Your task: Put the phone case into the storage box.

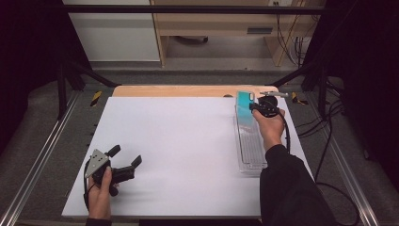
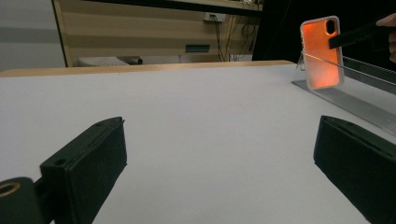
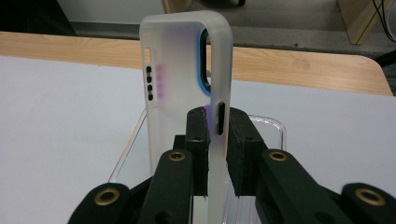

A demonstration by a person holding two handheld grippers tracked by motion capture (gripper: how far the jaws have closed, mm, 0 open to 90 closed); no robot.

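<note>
White counter [image 1: 179, 155] with a wooden edge at the far side, dark frame rails and cables around it. Right claw [image 3: 216, 140] is clamped on the side edge of a translucent phone case [image 3: 187, 70] — upright, held over the far end of a clear plastic tray [image 1: 251, 146] at the counter's right side. In the left gripper view the case [image 2: 321, 53] glows orange; from above it reads teal [image 1: 244, 104].

Left claw [image 1: 126, 157] rests near the front left of the counter, jaws spread wide, holding nothing, well apart from the case.

Likely step: setting the case into or lifting it out of the tray — cannot tell which. To do it well: keep the case vertical, keep the pinch on the thin side wall firm but not crushing since it will flex, move straight along the tray's length, avoid clipping the tray wall.

Count: one phone case, one tray, two claws, two hands.
</note>
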